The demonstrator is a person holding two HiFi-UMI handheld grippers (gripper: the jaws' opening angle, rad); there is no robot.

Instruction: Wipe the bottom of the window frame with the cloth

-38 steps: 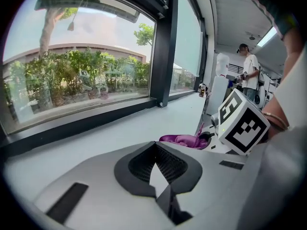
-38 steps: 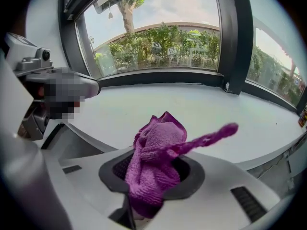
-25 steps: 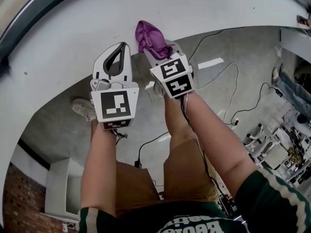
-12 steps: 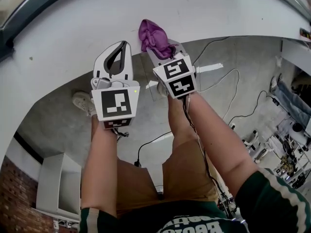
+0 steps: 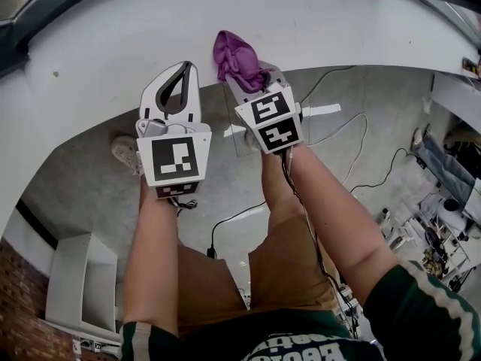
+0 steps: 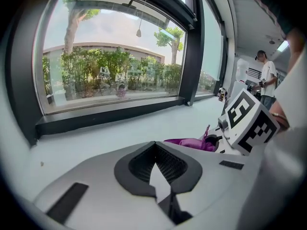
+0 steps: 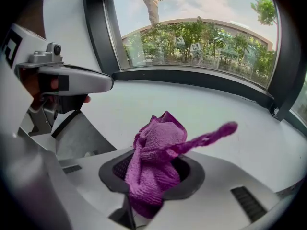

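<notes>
Two white two-jaw grippers: left gripper (image 5: 189, 69) closed on nothing; right gripper (image 5: 254, 80) clamped on one purple terry cloth (image 5: 234, 54), bunched at top centre over the white sill (image 5: 98, 59), long axis up-frame. Only the gripper views show the one dark window frame (image 6: 110, 116) and the cloth's loose tail pointing right.

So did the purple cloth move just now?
No, hardly: the cloth in the right gripper still pokes over the white sill's edge at the same spot.
</notes>
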